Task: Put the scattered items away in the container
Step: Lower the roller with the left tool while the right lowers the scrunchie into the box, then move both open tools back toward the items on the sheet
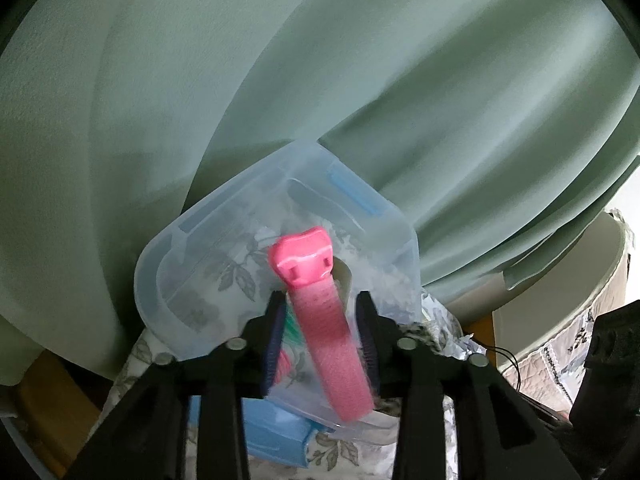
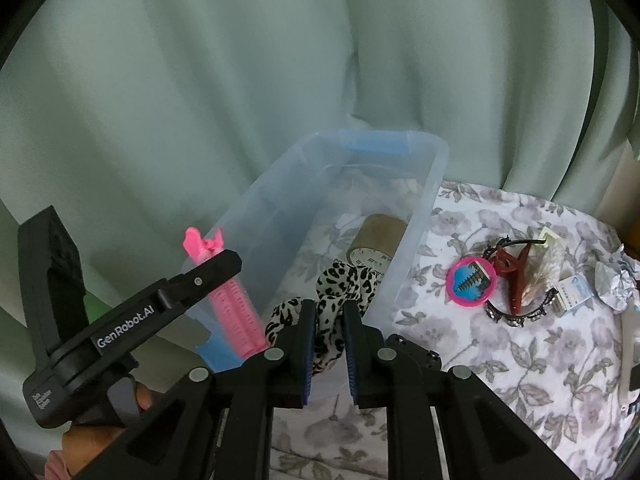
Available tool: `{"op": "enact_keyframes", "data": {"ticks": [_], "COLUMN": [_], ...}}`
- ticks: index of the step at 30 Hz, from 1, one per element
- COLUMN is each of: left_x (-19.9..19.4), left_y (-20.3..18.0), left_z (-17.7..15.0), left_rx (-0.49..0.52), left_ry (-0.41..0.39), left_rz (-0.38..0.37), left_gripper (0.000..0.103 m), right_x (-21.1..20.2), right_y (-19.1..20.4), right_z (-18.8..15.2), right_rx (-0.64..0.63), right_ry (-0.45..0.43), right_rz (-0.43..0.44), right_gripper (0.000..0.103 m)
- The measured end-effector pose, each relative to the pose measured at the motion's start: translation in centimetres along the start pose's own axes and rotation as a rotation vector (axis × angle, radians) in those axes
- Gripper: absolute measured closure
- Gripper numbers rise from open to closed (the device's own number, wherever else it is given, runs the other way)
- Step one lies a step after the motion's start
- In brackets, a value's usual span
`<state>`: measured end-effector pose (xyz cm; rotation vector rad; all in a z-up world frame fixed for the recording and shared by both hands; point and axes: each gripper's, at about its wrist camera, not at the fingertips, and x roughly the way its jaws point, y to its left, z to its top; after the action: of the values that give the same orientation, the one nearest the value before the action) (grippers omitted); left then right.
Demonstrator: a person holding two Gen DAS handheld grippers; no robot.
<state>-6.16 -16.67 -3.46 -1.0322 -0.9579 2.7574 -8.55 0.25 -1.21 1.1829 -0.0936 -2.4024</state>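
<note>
- Left wrist view: the left gripper (image 1: 320,316) sits low in the centre, jaws partly apart. A pink hair clip (image 1: 320,312) stands between them; neither pad visibly presses on it. Behind it, mid-frame, is the clear plastic container (image 1: 192,248) with blue latches.
- Right wrist view: the right gripper (image 2: 329,336), bottom centre, is nearly closed, pinching a leopard-print scrunchie (image 2: 344,284) over the container's near edge. A roll of brown tape (image 2: 374,246) lies inside. At lower left, the other gripper reads "GenRobot.AI". At right, a pink round compact (image 2: 472,282) and brown claw clip (image 2: 514,276) lie on the floral cloth (image 2: 520,360).
</note>
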Motion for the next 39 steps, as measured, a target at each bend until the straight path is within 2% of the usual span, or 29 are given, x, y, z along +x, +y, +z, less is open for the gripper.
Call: {"op": "enact_keyframes", "data": {"ticks": [4, 6, 18, 28, 39], "left_x": [-0.2, -0.4, -1.6, -3.4, -4.6], "left_y": [-0.5, -0.8, -2.7, -4.9, -9.9], "left_z": [0.0, 0.0, 0.0, -0.6, -2.7], "left_rx": [0.015, 0.026, 0.066, 0.099, 0.207], "left_ry": [-0.008, -0.014, -0.043, -0.06, -0.054], "left_rz": [-0.005, -0.011, 0.009, 0.028, 0.025], "left_gripper": [0.056, 0.05, 0.034, 0.032, 0.032], "right_x": [-0.3, -0.5, -2.4, -5.3, -9.8], "right_y": [0.2, 0.4, -0.5, -2.0, -5.4], "right_z": [0.1, 0.1, -0.1, -0.8, -2.5], "right_rx": [-0.014, -0.024, 0.006, 0.039, 0.114], "right_ry": [-0.013, -0.021, -0.053, -0.111, -0.208], "right_rz": [0.006, 0.006, 0.008, 0.015, 0.027], "right_gripper": [0.075, 0.072, 0.069, 0.065, 0.063]}}
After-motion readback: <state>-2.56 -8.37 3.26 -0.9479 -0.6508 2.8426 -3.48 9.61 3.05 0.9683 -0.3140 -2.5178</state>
